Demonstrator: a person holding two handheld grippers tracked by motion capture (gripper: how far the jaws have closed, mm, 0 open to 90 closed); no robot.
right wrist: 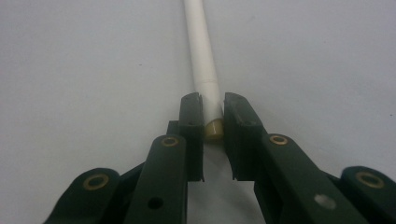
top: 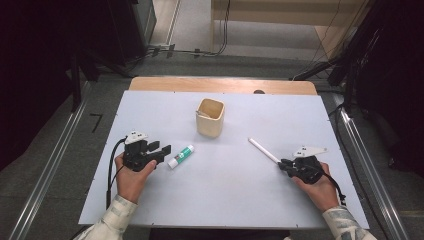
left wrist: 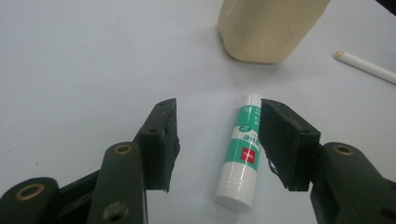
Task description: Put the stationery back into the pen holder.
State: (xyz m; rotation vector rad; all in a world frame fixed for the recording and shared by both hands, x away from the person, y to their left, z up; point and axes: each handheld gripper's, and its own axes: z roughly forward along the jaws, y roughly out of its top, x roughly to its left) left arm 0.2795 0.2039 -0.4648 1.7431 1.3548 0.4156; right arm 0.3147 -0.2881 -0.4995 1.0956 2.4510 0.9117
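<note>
The right gripper point(right wrist: 213, 135) has closed on the near end of the white pen point(right wrist: 201, 56), which lies on the table point(top: 230, 200) right of the cup point(top: 210, 117). The left gripper point(left wrist: 217, 140) stands half open around the glue stick point(left wrist: 240, 154), not pinching it. Nothing is lifted or in the cup yet.

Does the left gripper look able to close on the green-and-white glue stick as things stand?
Probably yes: the left gripper has its jaws open, the green-and-white glue stick lies flat between them on the white table, nothing blocking.
</note>
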